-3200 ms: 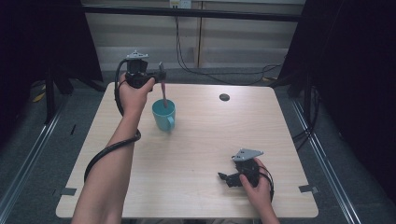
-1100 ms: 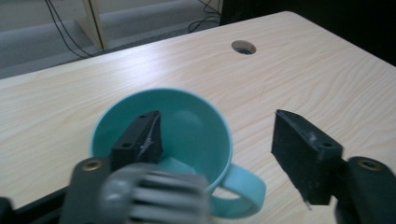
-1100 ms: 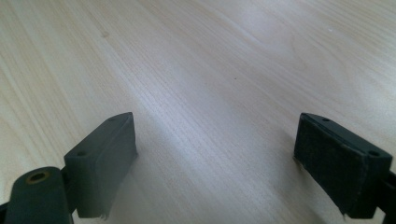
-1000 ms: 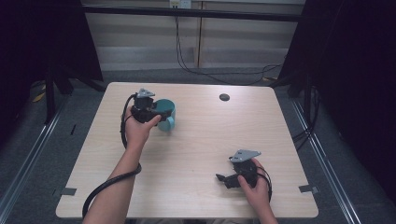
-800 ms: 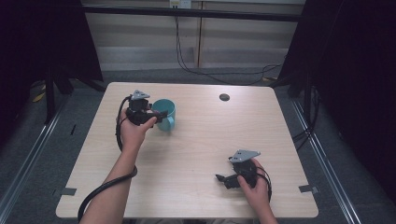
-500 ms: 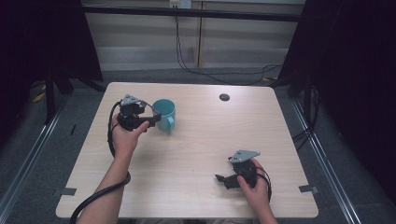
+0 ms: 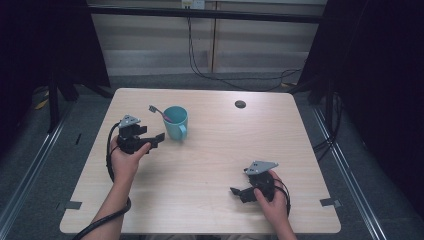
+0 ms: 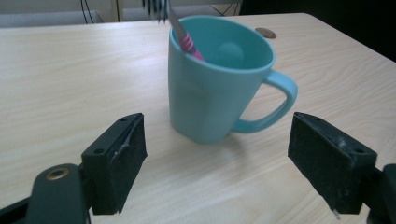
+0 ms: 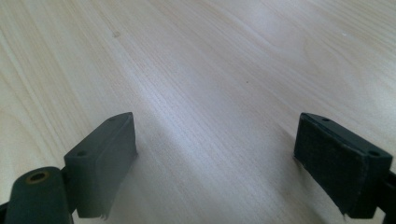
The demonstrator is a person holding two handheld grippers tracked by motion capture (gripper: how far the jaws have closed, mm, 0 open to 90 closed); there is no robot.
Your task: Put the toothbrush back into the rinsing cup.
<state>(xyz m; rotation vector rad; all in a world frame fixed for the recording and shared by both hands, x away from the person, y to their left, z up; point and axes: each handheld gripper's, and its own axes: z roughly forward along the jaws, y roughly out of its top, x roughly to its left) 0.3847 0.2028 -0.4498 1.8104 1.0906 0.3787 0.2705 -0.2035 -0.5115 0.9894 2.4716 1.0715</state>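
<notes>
The left gripper (image 7: 159, 140) has drawn back from the teal mug (image 7: 175, 122), jaws just opened wide and empty. A toothbrush (image 8: 180, 32) leans inside. The right gripper (image 7: 235, 192) rests open on the table (image 7: 210, 165).

No writing, label, brand, number or sign can be read anywhere. The mug (image 8: 219, 79) is plain teal with no print, the toothbrush (image 8: 180, 32) in it bears no legible mark, and the bench (image 7: 215, 150) is bare wood grain.
</notes>
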